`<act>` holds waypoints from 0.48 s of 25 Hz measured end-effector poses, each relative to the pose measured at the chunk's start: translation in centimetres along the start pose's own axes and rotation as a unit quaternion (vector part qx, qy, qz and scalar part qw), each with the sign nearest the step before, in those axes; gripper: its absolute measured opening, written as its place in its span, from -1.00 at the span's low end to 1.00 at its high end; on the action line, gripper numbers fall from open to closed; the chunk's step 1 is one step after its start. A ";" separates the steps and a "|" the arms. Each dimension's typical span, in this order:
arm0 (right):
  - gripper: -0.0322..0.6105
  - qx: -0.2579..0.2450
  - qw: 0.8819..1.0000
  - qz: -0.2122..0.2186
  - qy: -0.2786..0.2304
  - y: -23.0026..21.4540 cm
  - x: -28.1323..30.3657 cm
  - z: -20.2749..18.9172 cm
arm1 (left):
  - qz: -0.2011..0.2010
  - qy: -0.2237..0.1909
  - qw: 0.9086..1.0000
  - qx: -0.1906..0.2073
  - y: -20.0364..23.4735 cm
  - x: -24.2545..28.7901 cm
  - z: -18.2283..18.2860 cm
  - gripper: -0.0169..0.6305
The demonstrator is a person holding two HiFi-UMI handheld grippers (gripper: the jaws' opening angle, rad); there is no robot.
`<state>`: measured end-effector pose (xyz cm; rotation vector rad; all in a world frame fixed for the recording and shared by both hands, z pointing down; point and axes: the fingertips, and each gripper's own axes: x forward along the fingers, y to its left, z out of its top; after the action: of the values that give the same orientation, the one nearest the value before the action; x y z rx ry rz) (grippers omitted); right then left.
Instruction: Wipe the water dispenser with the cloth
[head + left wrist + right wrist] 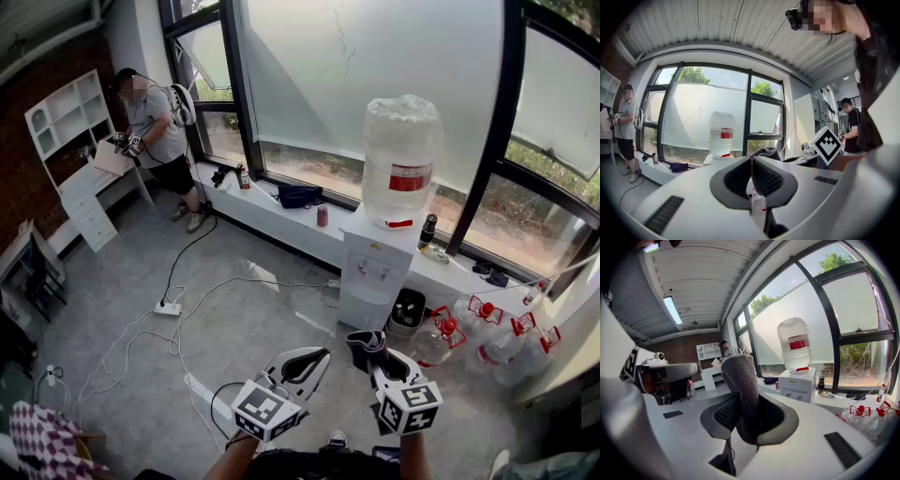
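Not yet at the wiping: well apart from the water dispenser [373,272], white, right of centre in the head view, against the window sill. Close that gap first, then begin on the broad top and front panel and work down towards the taps, going gently round them so as not to press out water. Keep clear of the big water jug [401,159] upturned on top; best not to lean on it.

Carry the work with the right gripper [373,354], low and centre-right in frame, jaws closed tight on the grey cloth [740,376], a thick fold standing up past the tips. Probably worth presenting that free fold flat to the surface, so as to meet the plastic with fabric and not jaws. Nothing in the left gripper [751,174], lower centre, jaws pressed together on themselves; free to steady the cabinet if needed.

As for containers:
- The jug: translucent with a red label, fill level hard to read.
- On the floor at lower right: a cluster of clear bottles [502,337] with red caps and handles, seemingly holding clear liquid.
- By the dispenser's foot: a black bin [409,309], contents too small to make out.
- On the sill just right of the dispenser: a small dark bottle [427,230], opaque.
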<state>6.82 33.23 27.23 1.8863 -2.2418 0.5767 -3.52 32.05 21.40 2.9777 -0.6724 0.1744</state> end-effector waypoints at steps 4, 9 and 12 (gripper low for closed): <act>-0.57 0.003 1.000 0.010 0.000 -2.4 0.2 0.1 | 0.007 0.005 1.000 0.001 -1.0 2.5 -0.1 -0.89; -0.57 0.005 1.000 0.017 -0.001 -4.1 -0.1 0.3 | 0.010 0.006 1.000 -0.010 -2.2 4.0 0.2 -0.89; -0.57 0.014 1.000 0.026 -0.010 -4.9 -0.2 0.5 | 0.013 0.005 1.000 -0.015 -2.5 4.9 0.3 -0.89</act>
<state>11.67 32.59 27.64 1.8586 -2.3133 0.6025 1.99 32.15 21.59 2.9398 -0.7067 0.1788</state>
